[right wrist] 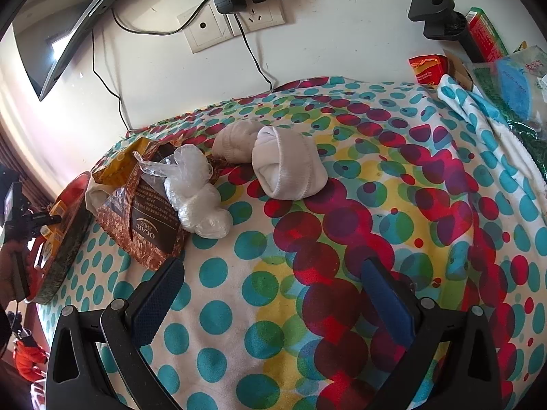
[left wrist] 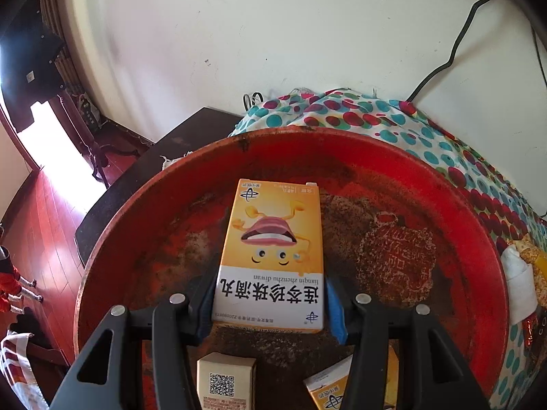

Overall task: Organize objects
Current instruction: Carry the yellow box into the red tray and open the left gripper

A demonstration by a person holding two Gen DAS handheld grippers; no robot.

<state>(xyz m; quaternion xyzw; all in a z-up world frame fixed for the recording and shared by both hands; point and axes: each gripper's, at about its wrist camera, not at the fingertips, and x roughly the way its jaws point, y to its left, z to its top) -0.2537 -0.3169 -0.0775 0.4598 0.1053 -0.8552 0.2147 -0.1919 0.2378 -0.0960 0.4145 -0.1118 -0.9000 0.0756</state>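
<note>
Left gripper (left wrist: 270, 302) jaws clamped on yellow medicine box (left wrist: 271, 256) over worn red tray (left wrist: 471, 212), right gripper (right wrist: 273, 294) jaws open above dotted cloth (right wrist: 239, 273), rolled white sock (right wrist: 287, 167) beyond

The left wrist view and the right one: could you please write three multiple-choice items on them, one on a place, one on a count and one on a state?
1. Where is the yellow medicine box?
A. on the dotted cloth
B. over the red tray, between the left gripper's fingers
C. on the floor

2. How many rolled white socks lie on the dotted cloth?
A. two
B. four
C. none

3. The right gripper is
A. shut on a sock
B. shut on a bag
C. open and empty

Answers:
1 B, blue fingers flank it above the red tray.
2 A, the rolled white socks sit together.
3 C, only cloth shows between its fingers.
</note>
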